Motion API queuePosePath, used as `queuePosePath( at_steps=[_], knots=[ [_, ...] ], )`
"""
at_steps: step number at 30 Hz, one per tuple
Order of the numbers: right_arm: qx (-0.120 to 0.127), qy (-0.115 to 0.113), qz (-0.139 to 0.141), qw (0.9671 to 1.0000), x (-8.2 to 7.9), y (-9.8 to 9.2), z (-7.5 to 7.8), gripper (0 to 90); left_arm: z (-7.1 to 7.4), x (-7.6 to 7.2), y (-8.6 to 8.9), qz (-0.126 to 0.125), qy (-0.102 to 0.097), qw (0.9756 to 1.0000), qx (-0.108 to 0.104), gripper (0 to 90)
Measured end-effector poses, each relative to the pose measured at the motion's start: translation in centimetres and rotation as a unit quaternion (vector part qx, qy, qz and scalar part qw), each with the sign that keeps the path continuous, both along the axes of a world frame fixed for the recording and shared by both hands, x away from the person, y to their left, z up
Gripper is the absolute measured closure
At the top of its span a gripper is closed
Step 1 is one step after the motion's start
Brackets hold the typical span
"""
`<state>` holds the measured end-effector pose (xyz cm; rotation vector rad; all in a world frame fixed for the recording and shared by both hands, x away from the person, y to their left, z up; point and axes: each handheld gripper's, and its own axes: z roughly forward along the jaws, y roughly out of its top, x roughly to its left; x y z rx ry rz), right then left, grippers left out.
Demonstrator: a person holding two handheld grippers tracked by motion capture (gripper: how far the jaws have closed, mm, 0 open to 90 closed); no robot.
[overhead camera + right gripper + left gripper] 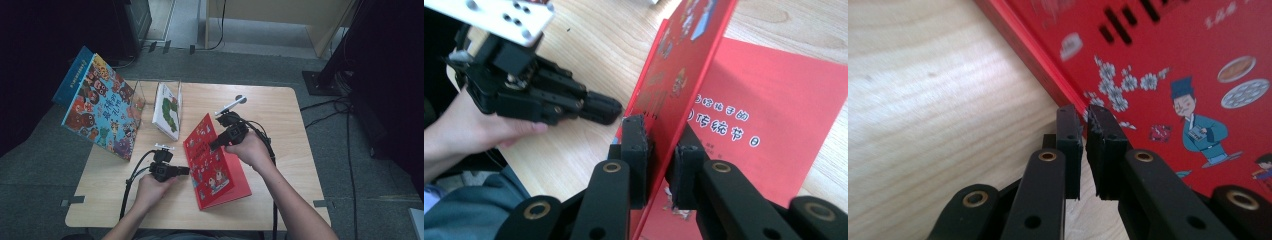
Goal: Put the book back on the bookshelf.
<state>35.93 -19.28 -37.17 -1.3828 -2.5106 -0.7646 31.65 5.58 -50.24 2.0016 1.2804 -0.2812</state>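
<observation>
Red covers the work in hand: a red book [216,167] lies on the wooden surface [280,205] close to me, its front cover [674,80] raised on edge. My right jaws [659,150] are clamped on that cover's edge, 1 pad on each face, so I judge I am opening the book. My left jaws [1083,145] are nearly together with nothing between them, their tips at the book's left edge [1048,70], probably to keep it from sliding while the cover rises. Farther off, a white book with green art [168,110] leans in a clear stand [159,86]. Beyond it, at the far left corner, 1 large colourful picture book [102,107] stands tilted.
</observation>
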Motion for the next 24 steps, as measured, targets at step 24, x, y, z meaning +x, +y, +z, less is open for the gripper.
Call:
queuePosePath(
  at_steps=[24],
  knots=[
    [0.004, -0.007, 0.035, 0.9994, -0.2, -1.1, 3.8, 89.0, 1.2, 0.6, 1.1, -0.005, -0.038, 0.9993, -0.006, 50.8]
  ],
)
